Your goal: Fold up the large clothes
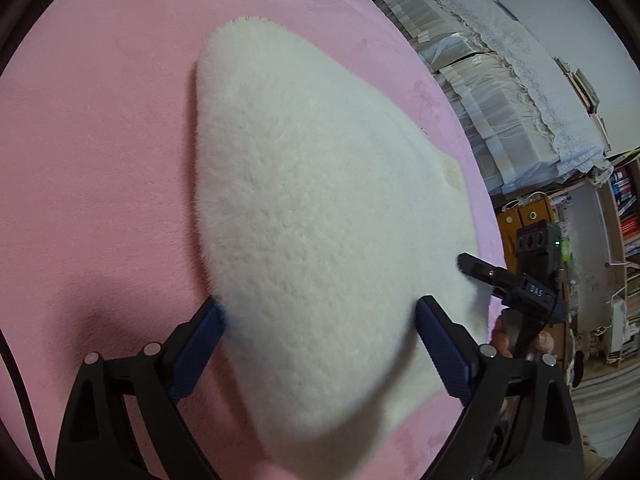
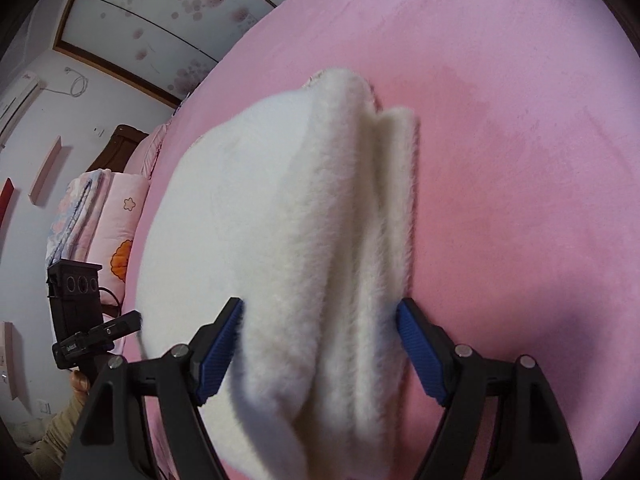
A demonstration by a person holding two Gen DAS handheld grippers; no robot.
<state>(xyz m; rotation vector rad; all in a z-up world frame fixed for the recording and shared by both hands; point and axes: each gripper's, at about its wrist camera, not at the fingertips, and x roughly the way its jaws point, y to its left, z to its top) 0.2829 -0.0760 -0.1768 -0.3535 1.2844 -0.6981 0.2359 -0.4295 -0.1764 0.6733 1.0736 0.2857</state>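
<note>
A thick white fleece garment [image 1: 304, 184] lies folded on the pink bed cover [image 1: 88, 168]. Its near end sits between the blue pads of my left gripper [image 1: 318, 310], whose jaws stand wide and only brush the fur, so it is open. In the right wrist view the garment [image 2: 320, 208] shows several stacked layers along its right edge. My right gripper [image 2: 320, 306] straddles this bundle, with both pads sunk into the fur. The right gripper [image 1: 476, 270] also shows at the garment's right edge in the left wrist view. The left gripper [image 2: 124, 322] shows at the left in the right wrist view.
Pink cover [image 2: 520, 160] spreads wide around the garment. A lace-covered stack [image 1: 500, 92] and shelves [image 1: 628, 208] stand beyond the bed's right edge. A folded flowered quilt [image 2: 100, 216] and a wardrobe [image 2: 160, 20] lie past the other side. A hand [image 1: 504, 336] holds the right gripper's handle.
</note>
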